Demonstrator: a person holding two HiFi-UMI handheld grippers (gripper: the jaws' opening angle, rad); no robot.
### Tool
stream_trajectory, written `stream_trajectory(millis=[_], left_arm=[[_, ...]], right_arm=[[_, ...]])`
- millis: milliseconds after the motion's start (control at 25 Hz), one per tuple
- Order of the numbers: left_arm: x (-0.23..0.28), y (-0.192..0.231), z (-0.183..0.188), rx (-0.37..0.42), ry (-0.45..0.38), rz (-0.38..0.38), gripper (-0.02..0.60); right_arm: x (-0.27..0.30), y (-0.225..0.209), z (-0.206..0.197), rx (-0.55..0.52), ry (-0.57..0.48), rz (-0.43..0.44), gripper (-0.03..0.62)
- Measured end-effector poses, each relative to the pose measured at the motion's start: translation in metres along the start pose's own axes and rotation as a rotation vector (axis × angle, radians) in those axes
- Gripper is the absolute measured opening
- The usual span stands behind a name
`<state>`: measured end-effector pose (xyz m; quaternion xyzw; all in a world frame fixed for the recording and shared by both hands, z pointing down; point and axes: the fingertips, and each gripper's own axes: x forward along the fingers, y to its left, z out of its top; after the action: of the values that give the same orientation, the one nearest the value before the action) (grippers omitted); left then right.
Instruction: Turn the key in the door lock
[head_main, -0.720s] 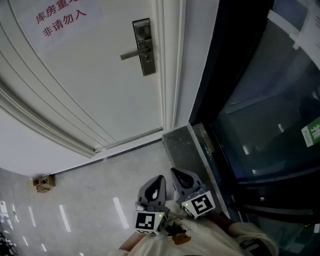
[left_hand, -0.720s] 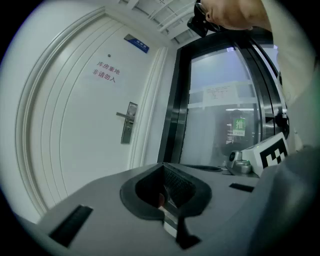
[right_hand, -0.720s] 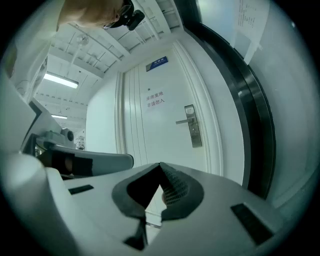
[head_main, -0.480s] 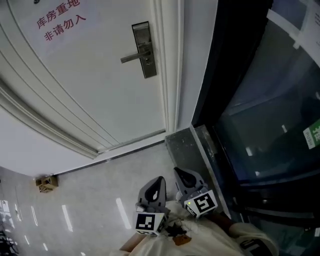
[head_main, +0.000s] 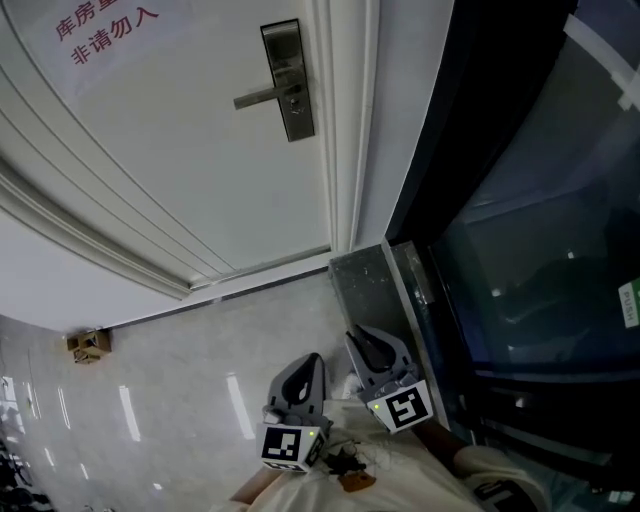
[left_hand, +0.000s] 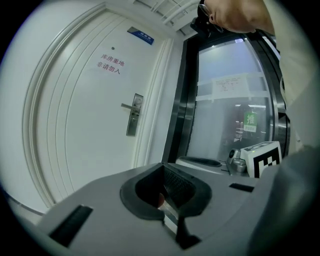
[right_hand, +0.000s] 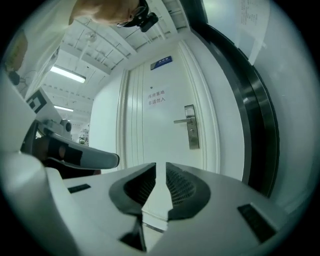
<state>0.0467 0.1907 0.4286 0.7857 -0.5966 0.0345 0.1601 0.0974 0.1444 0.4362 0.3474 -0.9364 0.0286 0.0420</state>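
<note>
A white door (head_main: 200, 170) carries a steel lock plate (head_main: 288, 80) with a lever handle (head_main: 258, 97); the plate also shows as lock plate (left_hand: 133, 115) and lock plate (right_hand: 189, 127). Both grippers hang low, well short of the door, side by side. My left gripper (head_main: 312, 362) is shut on a small silvery thing that looks like a key (left_hand: 167, 207), deep between the pads of the left gripper (left_hand: 162, 172). My right gripper (head_main: 362, 340) stands a narrow slit open, and only the door shows through the gap of the right gripper (right_hand: 160, 167).
Right of the door frame runs a dark glass wall (head_main: 520, 200) with a grey stone block (head_main: 365, 280) at its foot. A small cardboard piece (head_main: 88, 345) lies on the glossy floor by the left wall. Red lettering (head_main: 105, 25) marks the door.
In the head view the lock plate has slid slightly upward. Both grippers stay low and close together, and their jaws look the same.
</note>
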Motion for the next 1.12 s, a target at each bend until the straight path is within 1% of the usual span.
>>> stream_trajectory(millis=[80,160,240,280,320,400,440,480,520,680,840,960,1120], left_arm=[[0.009,0.017,0.004,0.002,0.023,0.020,0.005],[0.023,0.039,0.010,-0.018,0.038,0.039,0.005],[0.040,0.064,0.018,-0.030,0.022,0.037,0.005],[0.049,0.078,0.023,-0.028,-0.005,0.032,0.005],[0.058,0.092,0.030,-0.023,-0.036,0.028,0.005],[0.073,0.121,0.047,-0.008,-0.081,0.022,0.005],[0.081,0.134,0.055,-0.002,-0.092,0.020,0.005],[0.088,0.147,0.063,-0.002,-0.098,0.018,0.005],[0.096,0.159,0.071,-0.005,-0.102,0.014,0.005],[0.123,0.191,0.096,0.006,-0.123,-0.015,0.005],[0.149,0.204,0.108,0.003,-0.118,-0.044,0.005],[0.163,0.201,0.113,-0.002,-0.108,-0.052,0.005],[0.172,0.197,0.114,-0.005,-0.083,-0.050,0.005]], right_arm=[[0.013,-0.004,-0.001,-0.060,0.030,0.008,0.086],[0.034,-0.009,-0.001,-0.123,0.062,-0.007,0.094],[0.063,-0.017,0.002,-0.198,0.067,-0.043,0.098],[0.081,-0.022,0.006,-0.259,0.055,-0.069,0.098],[0.101,-0.029,0.012,-0.346,0.044,-0.099,0.098],[0.140,-0.046,0.029,-0.560,0.049,-0.164,0.098],[0.159,-0.055,0.038,-0.651,0.058,-0.197,0.098],[0.179,-0.063,0.047,-0.717,0.064,-0.227,0.098],[0.197,-0.072,0.056,-0.761,0.069,-0.256,0.098],[0.254,-0.108,0.087,-0.849,0.081,-0.365,0.100],[0.304,-0.150,0.107,-0.964,0.145,-0.447,0.103],[0.329,-0.174,0.118,-1.068,0.197,-0.464,0.103],[0.353,-0.191,0.119,-1.154,0.243,-0.444,0.103]])
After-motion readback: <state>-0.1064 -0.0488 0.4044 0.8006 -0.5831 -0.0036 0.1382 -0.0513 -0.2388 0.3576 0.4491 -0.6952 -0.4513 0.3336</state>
